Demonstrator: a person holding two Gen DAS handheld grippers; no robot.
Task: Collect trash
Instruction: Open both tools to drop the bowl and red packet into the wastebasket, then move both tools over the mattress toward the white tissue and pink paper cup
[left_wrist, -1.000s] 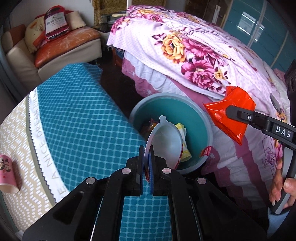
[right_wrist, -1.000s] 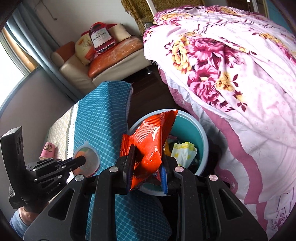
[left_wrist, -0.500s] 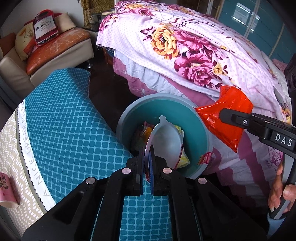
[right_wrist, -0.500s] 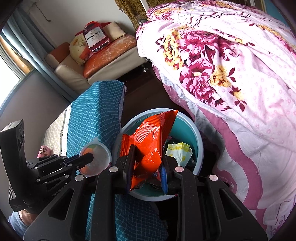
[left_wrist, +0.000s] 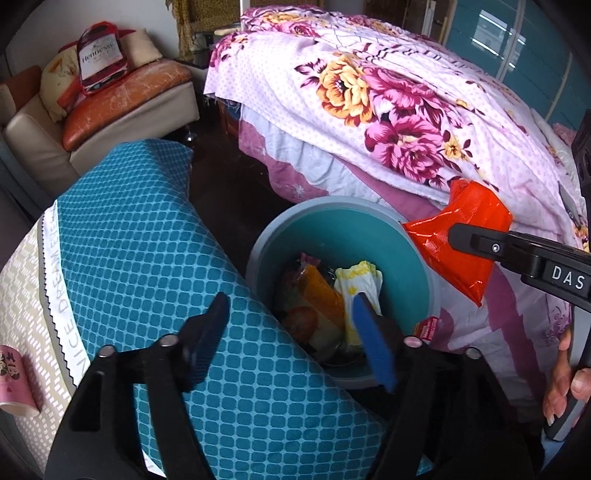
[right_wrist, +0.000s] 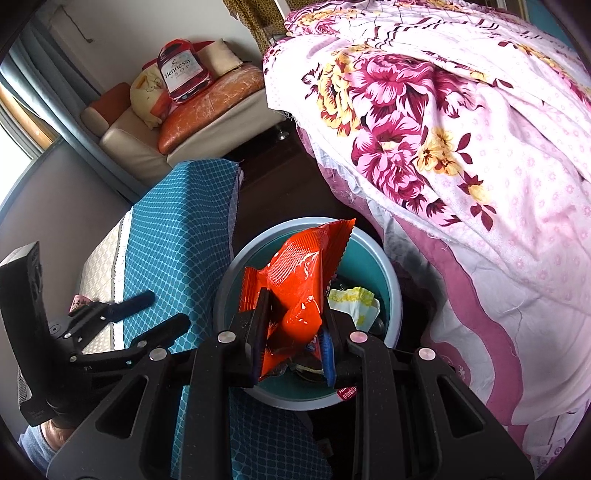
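Observation:
A teal bin with a grey rim stands on the floor between the bed and a covered table and holds several wrappers. My left gripper hovers over its near edge. Its jaws are opening with nothing between them. A clear plastic lid lies in the bin below. My right gripper is shut on a red snack bag above the bin. In the left wrist view the red snack bag hangs over the bin's right rim. The left gripper shows open at the lower left of the right wrist view.
A bed with a pink floral quilt borders the bin on the right. A teal chequered cloth covers the table on the left, with a pink paper cup on it. A sofa stands at the back.
My left gripper's jaws have gone from shut on the clear lid to wide apart, and the lid has dropped into the bin. Both grippers have edged closer over the bin.

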